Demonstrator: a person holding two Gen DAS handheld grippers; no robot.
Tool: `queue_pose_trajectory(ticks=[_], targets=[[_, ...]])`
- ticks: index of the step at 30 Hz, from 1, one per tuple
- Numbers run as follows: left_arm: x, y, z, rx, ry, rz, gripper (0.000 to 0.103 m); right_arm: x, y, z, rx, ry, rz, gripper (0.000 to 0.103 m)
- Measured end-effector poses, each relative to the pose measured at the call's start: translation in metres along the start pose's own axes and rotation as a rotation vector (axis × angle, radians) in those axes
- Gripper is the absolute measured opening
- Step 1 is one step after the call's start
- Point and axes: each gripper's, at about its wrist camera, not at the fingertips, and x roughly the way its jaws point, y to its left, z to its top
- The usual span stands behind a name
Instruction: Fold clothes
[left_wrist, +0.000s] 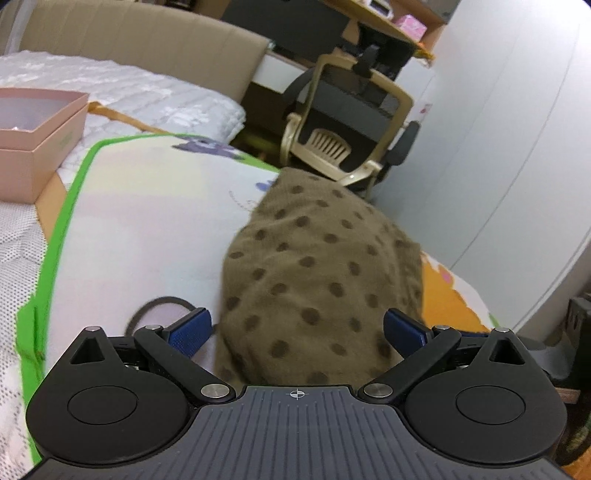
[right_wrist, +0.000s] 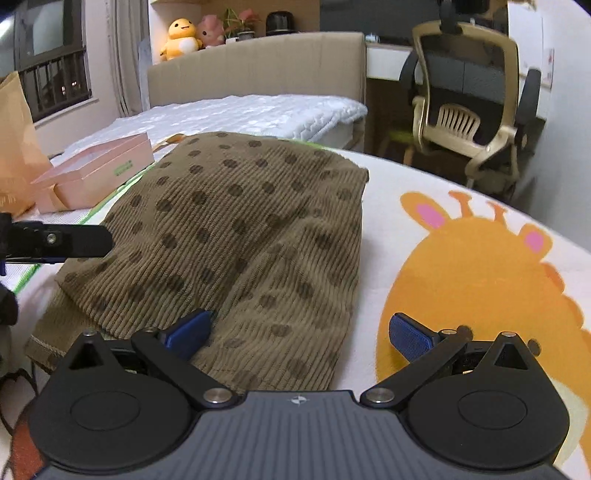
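Olive-brown ribbed corduroy garment (right_wrist: 236, 236), darker brown polka dots. Cream play mat (right_wrist: 388, 221), green border (orange cartoon giraffe print). Pale pink cardboard box (left_wrist: 40, 147). Blue claw pads (right_wrist: 410, 338), black linkages.

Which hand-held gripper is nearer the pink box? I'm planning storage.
Left. The left hand-held gripper sits at the garment's box-side edge, near the pink box; the right hand-held gripper is farther away.

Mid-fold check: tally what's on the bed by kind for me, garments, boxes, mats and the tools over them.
Garments: 1, the brown dotted corduroy garment
Pink boxes: 1, the pink box
Play mats: 1, the cartoon mat
Tools: 2, the left tool and the right tool, both open
Total: 5
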Motion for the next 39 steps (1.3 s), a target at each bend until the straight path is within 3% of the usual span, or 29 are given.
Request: queue_pose_trajectory(ticks=[4, 7, 10, 13, 20, 25, 32, 37, 39], targets=[[0.001, -0.003, -0.008, 0.029, -0.004, 0.039, 0.102, -0.002, -0.001, -0.001, 0.018, -0.004, -0.019, 0.103], [-0.002, -0.002, -0.012, 0.026, -0.011, 0.053, 0.102, -0.018, 0.009, -0.004, -0.044, -0.036, -0.076, 0.103], [-0.004, 0.001, -0.013, 0.012, -0.013, 0.049, 0.102, -0.039, 0.026, -0.011, -0.134, -0.047, -0.019, 0.103], [-0.003, 0.003, -0.012, -0.003, -0.006, 0.04, 0.102, -0.048, 0.049, -0.023, -0.268, -0.001, 0.037, 0.103], [-0.003, 0.004, -0.012, -0.004, -0.01, 0.041, 0.102, -0.032, 0.071, -0.015, -0.384, -0.021, -0.106, 0.103], [-0.003, 0.005, -0.012, -0.009, -0.008, 0.038, 0.103, -0.02, 0.062, -0.007, -0.381, -0.02, -0.193, 0.103], [-0.001, 0.004, -0.011, -0.011, -0.002, 0.039, 0.103, -0.059, 0.04, -0.005, -0.283, -0.014, -0.062, 0.103], [-0.001, 0.005, -0.011, -0.01, 0.001, 0.038, 0.103, -0.082, 0.024, 0.01, -0.113, -0.081, 0.099, 0.103], [0.0, 0.005, -0.011, -0.01, 0.001, 0.037, 0.103, -0.077, 0.023, 0.017, -0.051, -0.09, 0.114, 0.103]])
